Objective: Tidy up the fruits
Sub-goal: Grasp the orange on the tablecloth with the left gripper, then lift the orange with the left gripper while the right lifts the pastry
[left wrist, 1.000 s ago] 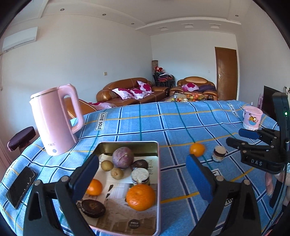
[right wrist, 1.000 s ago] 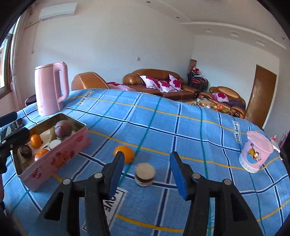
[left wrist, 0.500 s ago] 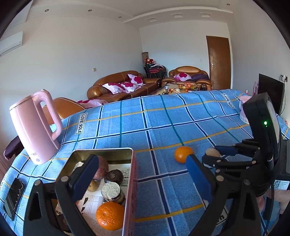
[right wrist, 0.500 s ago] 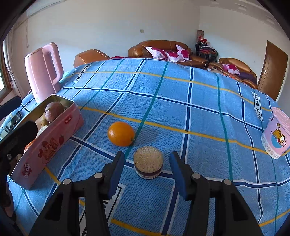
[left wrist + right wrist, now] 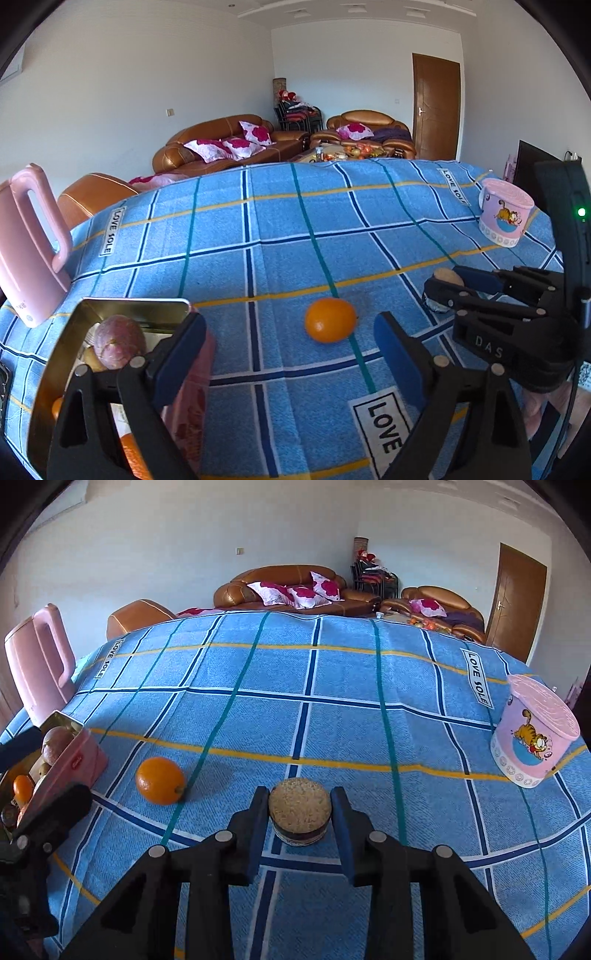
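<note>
Up close, the right gripper point(image 5: 299, 814) has its blue pads closed on the sides of a small round cake with a crumbly tan top and dark band point(image 5: 299, 808), which sits on the cloth. The left gripper point(image 5: 291, 350) stands wide with its jaws closing; nothing lies between them, and the round orange fruit point(image 5: 330, 319) rests on the cloth just beyond its tips.

At the near left, a pink rectangular metal tin point(image 5: 129, 306) holds a purplish round fruit point(image 5: 119, 340) and other pieces, partly hidden by the left finger. The blue checked tablecloth with yellow and teal lines point(image 5: 332, 720) covers the whole table. A pink electric kettle point(image 5: 38, 664) stands at the far left edge and a pink cartoon-printed tub point(image 5: 532, 734) at the right edge. Beyond the table are brown leather sofas point(image 5: 229, 144) with red-flowered cushions and a brown wooden door point(image 5: 436, 110).

Between the orange, the kettle and the tub the cloth lies bare to the far edge.
</note>
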Tool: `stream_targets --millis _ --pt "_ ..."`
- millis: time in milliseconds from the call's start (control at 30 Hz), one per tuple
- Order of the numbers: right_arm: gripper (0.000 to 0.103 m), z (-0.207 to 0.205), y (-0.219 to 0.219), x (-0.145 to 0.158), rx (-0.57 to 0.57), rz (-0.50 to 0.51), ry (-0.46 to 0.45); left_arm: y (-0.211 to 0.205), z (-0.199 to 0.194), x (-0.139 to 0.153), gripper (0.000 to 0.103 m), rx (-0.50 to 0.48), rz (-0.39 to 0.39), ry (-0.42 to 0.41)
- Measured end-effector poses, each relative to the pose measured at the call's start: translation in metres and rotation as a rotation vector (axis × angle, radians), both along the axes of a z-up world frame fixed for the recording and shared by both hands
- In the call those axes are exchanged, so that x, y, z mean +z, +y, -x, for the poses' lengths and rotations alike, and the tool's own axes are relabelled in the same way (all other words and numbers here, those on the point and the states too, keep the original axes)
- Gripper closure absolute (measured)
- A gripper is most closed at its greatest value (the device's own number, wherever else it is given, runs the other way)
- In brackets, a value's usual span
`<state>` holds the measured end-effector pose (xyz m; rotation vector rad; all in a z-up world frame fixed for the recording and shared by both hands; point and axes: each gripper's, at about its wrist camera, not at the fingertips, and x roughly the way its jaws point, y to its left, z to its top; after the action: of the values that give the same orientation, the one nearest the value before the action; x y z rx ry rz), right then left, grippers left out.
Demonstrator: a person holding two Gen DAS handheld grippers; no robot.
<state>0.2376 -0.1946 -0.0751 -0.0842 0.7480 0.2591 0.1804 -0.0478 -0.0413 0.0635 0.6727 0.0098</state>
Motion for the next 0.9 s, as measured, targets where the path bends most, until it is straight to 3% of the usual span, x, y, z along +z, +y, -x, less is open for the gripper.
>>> stream_targets --millis 233,300,433,500,900 --pt "0.068 -0.002 -0.009 0.001 -0.012 -0.042 0.006 -0.014 -0.026 -0.019 0.026 -0.032 0.002 0.089" --pt "0.068 -0.003 -0.011 0.001 -0.011 -0.058 0.016 -0.015 -0.032 -0.022 0.038 -0.041 0.022 0.111" --pt "0.068 -0.004 -0.011 -0.001 -0.002 -0.065 0.026 -0.017 -0.042 -0.028 0.044 -0.049 0.040 0.154" --pt "0.068 -0.004 -0.008 -0.001 0.007 -0.059 0.028 -0.019 -0.045 -0.031 0.058 -0.067 0.046 0.174" --pt "0.068 -0.001 -0.005 0.004 0.040 -0.060 0.000 -0.012 -0.036 -0.022 0.059 -0.067 0.079 0.112"
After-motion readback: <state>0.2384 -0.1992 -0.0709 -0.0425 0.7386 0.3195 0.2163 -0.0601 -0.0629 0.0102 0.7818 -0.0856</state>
